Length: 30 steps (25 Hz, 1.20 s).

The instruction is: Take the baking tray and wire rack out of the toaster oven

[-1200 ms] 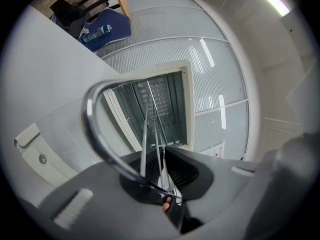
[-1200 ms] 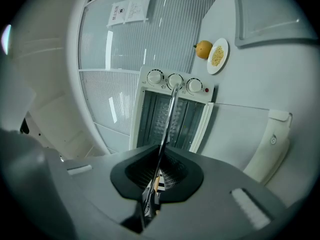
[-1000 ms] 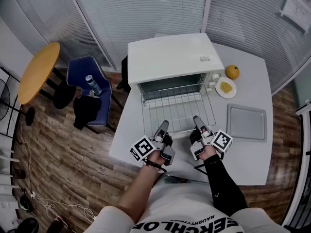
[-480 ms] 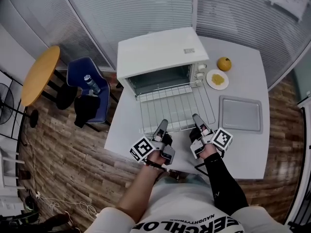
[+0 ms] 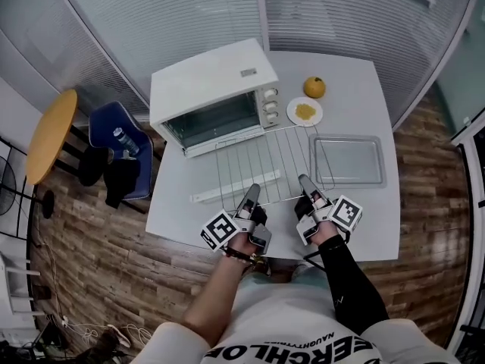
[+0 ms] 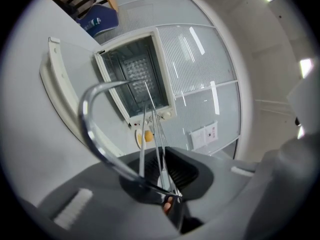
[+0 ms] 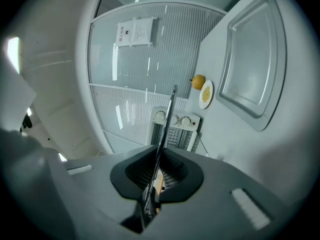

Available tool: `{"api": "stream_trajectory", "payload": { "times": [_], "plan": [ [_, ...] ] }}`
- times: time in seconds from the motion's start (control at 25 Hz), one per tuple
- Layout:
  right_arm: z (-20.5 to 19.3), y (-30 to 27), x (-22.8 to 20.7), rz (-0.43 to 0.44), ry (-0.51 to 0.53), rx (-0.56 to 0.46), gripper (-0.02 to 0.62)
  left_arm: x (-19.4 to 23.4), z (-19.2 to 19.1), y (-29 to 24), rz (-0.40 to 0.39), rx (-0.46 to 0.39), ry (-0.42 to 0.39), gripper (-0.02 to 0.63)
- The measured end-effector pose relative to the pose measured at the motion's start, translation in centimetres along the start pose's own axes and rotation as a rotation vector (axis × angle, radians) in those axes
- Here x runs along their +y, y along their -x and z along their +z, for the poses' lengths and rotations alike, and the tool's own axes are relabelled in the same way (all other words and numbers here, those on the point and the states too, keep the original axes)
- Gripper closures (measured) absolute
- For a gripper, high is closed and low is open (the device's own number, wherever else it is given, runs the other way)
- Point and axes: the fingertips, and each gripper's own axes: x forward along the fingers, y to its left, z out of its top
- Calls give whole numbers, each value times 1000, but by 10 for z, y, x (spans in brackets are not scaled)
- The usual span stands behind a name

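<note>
Pale grey table (image 5: 356, 226): left gripper (image 5: 251, 192) and right gripper (image 5: 305, 182) clamp the silver wire rack (image 5: 261, 165) by its near edge, centre frame; white shirt (image 5: 303, 332) reads "ERCHLOE".

The wire rack (image 5: 265, 158) (thin chrome bars) is clear of the white toaster oven (image 5: 208, 89), whose door hangs open. My left gripper (image 5: 251, 191) and right gripper (image 5: 305, 182) pinch the rack's near edge, jaws closed on the wire. The grey baking tray (image 5: 346, 160) lies flat on the counter (image 5: 364, 226), just right of the rack.

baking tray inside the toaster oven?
No, the baking tray lies flat on the table, outside the toaster oven and to its right.
</note>
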Motion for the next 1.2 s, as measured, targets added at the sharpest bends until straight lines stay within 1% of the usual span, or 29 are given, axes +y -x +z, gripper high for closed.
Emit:
{"api": "stream_trajectory", "payload": {
  "times": [0.12,0.2,0.36,0.52,0.64,0.96,1.2],
  "plan": [
    [17,22,0,0,1,-23,591,-10,-23,-8,-5,26,1,540],
    [21,28,-1,5,-3,-38,591,-13,-29,-12,-21,44,-3,540],
    [28,42,-2,-12,16,-62,589,-16,-41,-17,-35,81,-4,540],
    [59,94,-13,-33,24,-91,589,-32,-96,-28,-45,113,-9,540],
    [71,121,-20,-30,19,-107,589,-36,-125,-32,-47,134,-9,540],
    [83,176,-47,-79,-5,-142,589,-29,-183,-33,-26,203,-1,539],
    [77,203,-71,-132,-38,-151,589,-14,-211,-27,11,251,11,538]
  ]
}}
